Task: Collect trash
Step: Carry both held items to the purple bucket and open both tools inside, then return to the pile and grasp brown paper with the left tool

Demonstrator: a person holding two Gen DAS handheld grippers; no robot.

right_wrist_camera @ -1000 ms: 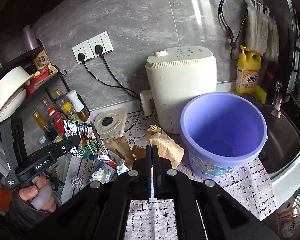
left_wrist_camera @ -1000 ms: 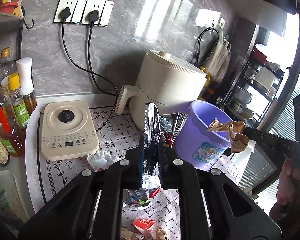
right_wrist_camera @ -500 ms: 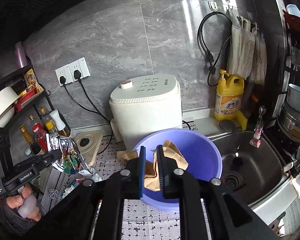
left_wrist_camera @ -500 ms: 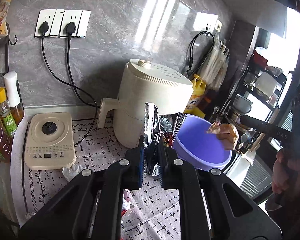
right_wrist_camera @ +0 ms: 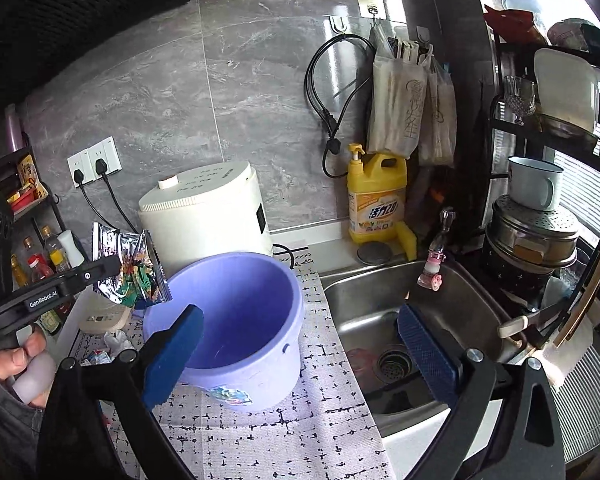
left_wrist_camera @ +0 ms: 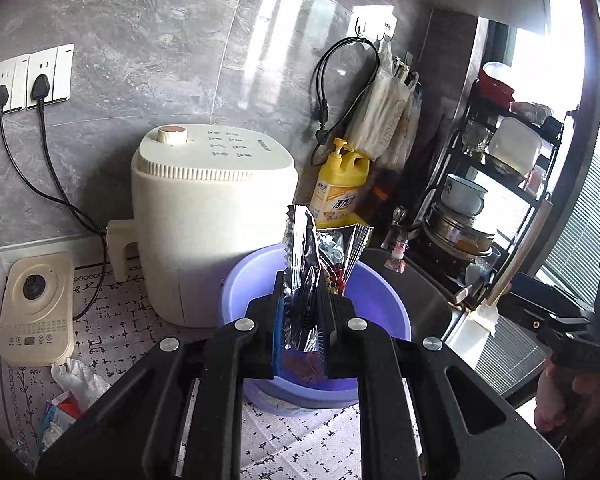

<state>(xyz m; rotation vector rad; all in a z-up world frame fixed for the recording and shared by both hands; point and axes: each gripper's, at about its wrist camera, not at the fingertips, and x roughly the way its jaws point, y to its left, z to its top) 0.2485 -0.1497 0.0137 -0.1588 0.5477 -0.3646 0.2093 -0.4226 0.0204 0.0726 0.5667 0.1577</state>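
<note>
My left gripper (left_wrist_camera: 303, 300) holds a crumpled silver foil snack wrapper (left_wrist_camera: 300, 248) upright over the purple bucket (left_wrist_camera: 380, 280). Its jaws are opening, with the wrapper still between the blue pads. In the right wrist view the same wrapper (right_wrist_camera: 128, 264) hangs at the left gripper's tip (right_wrist_camera: 116, 268), above the bucket's left rim (right_wrist_camera: 296, 292). My right gripper (right_wrist_camera: 300, 320) stands wide over the bucket and the sink edge, its jaws still opening with nothing between them. A brownish patch shows low inside the bucket in the left wrist view.
A cream air fryer (left_wrist_camera: 212, 216) stands right behind the bucket. A steel sink (right_wrist_camera: 380, 300) lies to the right, with a yellow detergent bottle (right_wrist_camera: 376, 200) behind it. A crumpled tissue and other trash (left_wrist_camera: 72, 380) lie on the patterned mat by the cream kettle base (left_wrist_camera: 36, 312). Stacked pots (right_wrist_camera: 532, 236) fill the right.
Both grippers swung right from the trash pile to the bucket. The right gripper opened and the brown paper left its jaws. The left one still carries the foil wrapper.
</note>
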